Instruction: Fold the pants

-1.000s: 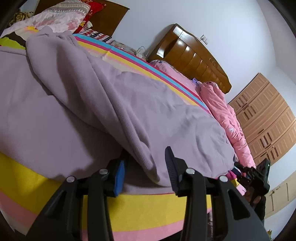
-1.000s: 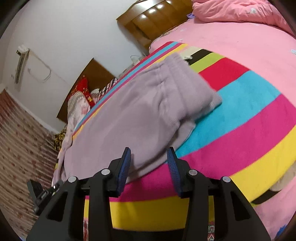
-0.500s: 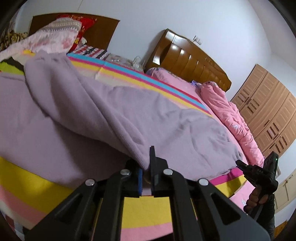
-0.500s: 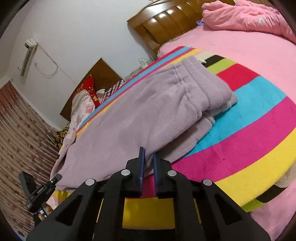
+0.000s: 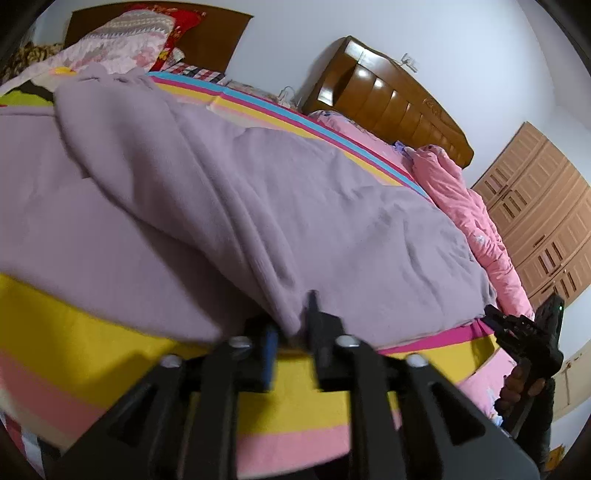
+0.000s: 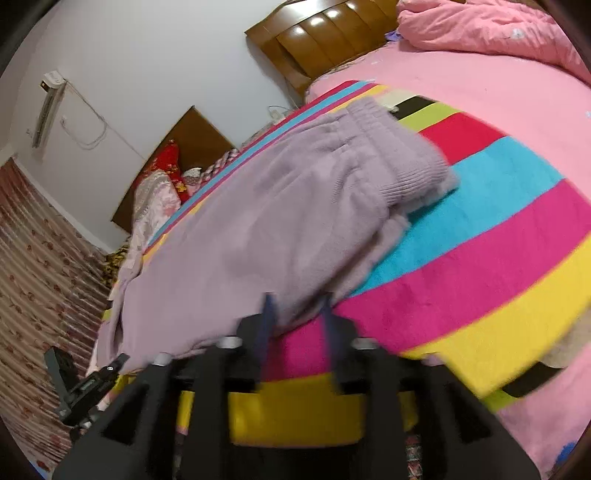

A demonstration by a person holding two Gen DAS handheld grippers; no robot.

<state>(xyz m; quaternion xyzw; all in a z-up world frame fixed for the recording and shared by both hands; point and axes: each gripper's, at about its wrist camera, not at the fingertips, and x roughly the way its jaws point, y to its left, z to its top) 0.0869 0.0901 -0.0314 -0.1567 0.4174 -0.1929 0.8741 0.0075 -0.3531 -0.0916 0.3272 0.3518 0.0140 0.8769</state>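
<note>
Bedroom: white wall, wooden headboard (image 5: 391,99), tan wardrobe (image 5: 546,229) on the far right of the left wrist view. Bed carries a striped blanket (image 6: 480,236) in yellow, magenta, cyan and red bands, on a pink sheet (image 6: 461,85). Pink quilt (image 5: 476,229) is bunched along the far side near the headboard. Second dark wood headboard (image 5: 207,33) at the other end with floral pillows (image 5: 125,48) stacked against it. AC unit (image 6: 46,110) is mounted high on the wall in the right wrist view, patterned curtain (image 6: 40,295) below it.

Lilac fleece pants (image 5: 258,206) lie spread across the striped blanket, lengthwise along the near edge of the bed. Ribbed waistband (image 6: 402,155) end sits towards the pink sheet, already doubled over on itself; a thick fold ridge runs diagonally across the fabric in the left wrist view.

Left gripper (image 5: 291,328): fingers partly apart with a fold of the pants edge between them; frame is motion-blurred, so I cannot tell whether it is clamping the cloth. It also shows small at the lower left of the right wrist view.

Right gripper (image 6: 295,317): same story, fingers partly apart, pants hem sits between them, blur hides contact, grip cannot be told. It shows at the far right of the left wrist view, held in a hand (image 5: 517,387).
</note>
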